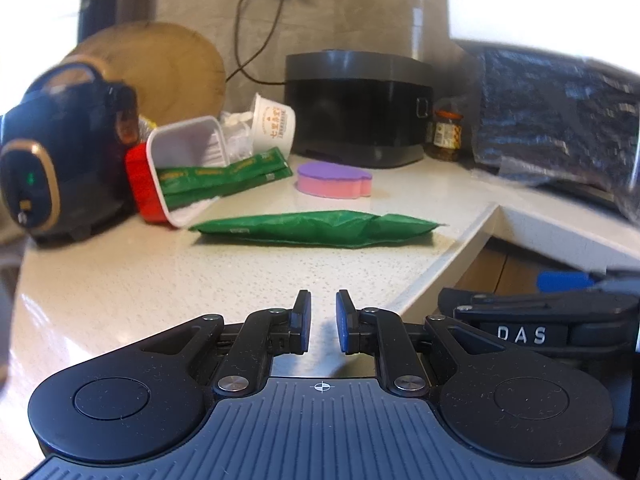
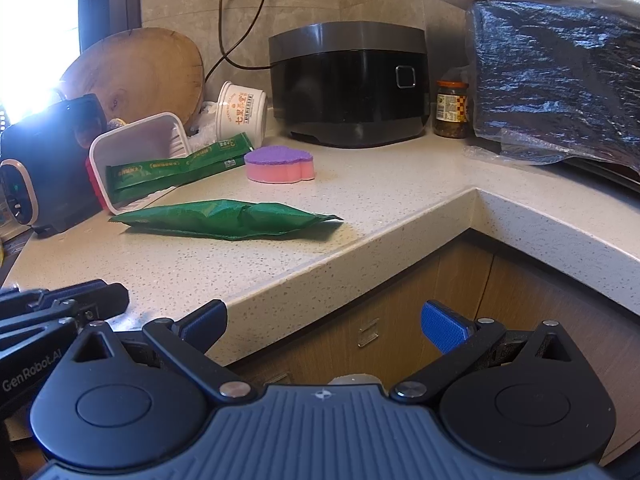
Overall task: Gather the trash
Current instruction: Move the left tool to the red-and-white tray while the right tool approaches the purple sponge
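Both grippers hang empty at the counter's edge; none of the trash looks collected yet.

The left gripper (image 1: 323, 320) has its jaws parted by a narrow gap with nothing between them, poised over the near part of the countertop (image 1: 120, 280). The right gripper (image 2: 324, 328) stands wide open, also empty, out past the counter's front edge above the cupboard doors. Beyond them the green wrapper (image 1: 320, 228) lies flat and alone, the nearest piece. Farther back a tipped white tray (image 1: 188, 148) holds green sachets (image 1: 224, 178), with a paper cup (image 1: 274, 122) on its side behind. A pink-and-purple sponge (image 1: 334, 180) sits near the black cooker (image 1: 356, 108); I'd guess both stay. No bin or bag for the trash is clearly in view, so everything seems left to do.
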Motion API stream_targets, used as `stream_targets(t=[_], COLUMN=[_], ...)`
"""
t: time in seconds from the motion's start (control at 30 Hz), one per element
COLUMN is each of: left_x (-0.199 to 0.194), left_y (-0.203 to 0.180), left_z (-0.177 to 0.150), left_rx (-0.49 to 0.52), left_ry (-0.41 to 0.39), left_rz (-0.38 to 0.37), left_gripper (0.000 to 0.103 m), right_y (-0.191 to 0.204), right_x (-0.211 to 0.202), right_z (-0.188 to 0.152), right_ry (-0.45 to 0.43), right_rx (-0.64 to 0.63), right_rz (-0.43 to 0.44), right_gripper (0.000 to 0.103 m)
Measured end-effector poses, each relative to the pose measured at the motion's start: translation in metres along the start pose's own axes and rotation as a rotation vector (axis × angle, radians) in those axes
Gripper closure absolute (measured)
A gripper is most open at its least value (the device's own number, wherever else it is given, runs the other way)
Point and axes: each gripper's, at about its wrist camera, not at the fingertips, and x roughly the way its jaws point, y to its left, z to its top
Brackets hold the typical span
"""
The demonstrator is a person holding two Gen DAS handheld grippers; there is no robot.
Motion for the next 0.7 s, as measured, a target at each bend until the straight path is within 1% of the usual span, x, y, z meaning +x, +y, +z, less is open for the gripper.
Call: stream_targets(t=[0.1,0.17,0.2,0.27,0.33,0.37,0.4,0.47,0.5,0.53,0.57,0.6,0.63,0.7], left_x=[-0.004,-0.004,-0.003,0.001,0.006,0.009,0.012,0.021,0.028,0.036,0.043,0.048,0.053,0.060], left_y=[0.004,0.007,0.008,0.011,0.018,0.022,0.028,0.042,0.049,0.058,0.066,0.072,0.076,0.082], left_z=[0.007,0.013,0.017,0.026,0.038,0.044,0.052,0.067,0.074,0.082,0.089,0.095,0.101,0.110], left_rx=[0.077,0.136,0.172,0.226,0.237,0.227,0.212,0.175,0.149,0.117,0.093,0.083,0.092,0.136], left_ry=[0.010,0.032,0.045,0.065,0.071,0.066,0.055,0.041,0.044,0.049,0.047,0.032,0.002,-0.080], left_rz=[0.013,0.016,0.017,0.029,0.044,0.039,0.024,-0.034,-0.066,-0.081,-0.077,-0.053,-0.003,0.160], left_gripper=[0.087,0.086,0.084,0.084,0.084,0.084,0.084,0.084,0.082,0.081,0.081,0.081,0.081,0.082], right_y=[0.002,0.003,0.002,-0.002,-0.006,-0.007,-0.008,-0.005,-0.003,-0.004,-0.005,-0.006,-0.008,-0.011], right_x=[0.003,0.004,0.004,0.002,0.003,0.005,0.009,0.020,0.026,0.031,0.035,0.039,0.043,0.049], right_z=[0.003,0.008,0.012,0.024,0.036,0.042,0.049,0.062,0.067,0.070,0.073,0.076,0.078,0.082], right_ry=[-0.006,-0.029,-0.057,-0.128,-0.199,-0.218,-0.217,-0.156,-0.119,-0.091,-0.074,-0.066,-0.060,-0.057], right_rx=[-0.015,-0.028,-0.028,-0.021,-0.011,-0.006,-0.014,-0.088,-0.127,-0.144,-0.151,-0.160,-0.171,-0.185], right_rz=[0.004,0.005,0.011,0.032,0.050,0.057,0.059,0.057,0.054,0.047,0.041,0.035,0.030,0.018], right_gripper=[0.000,0.000,0.000,0.000,0.000,0.000,0.000,0.000,0.000,0.000,0.000,0.000,0.000,0.000])
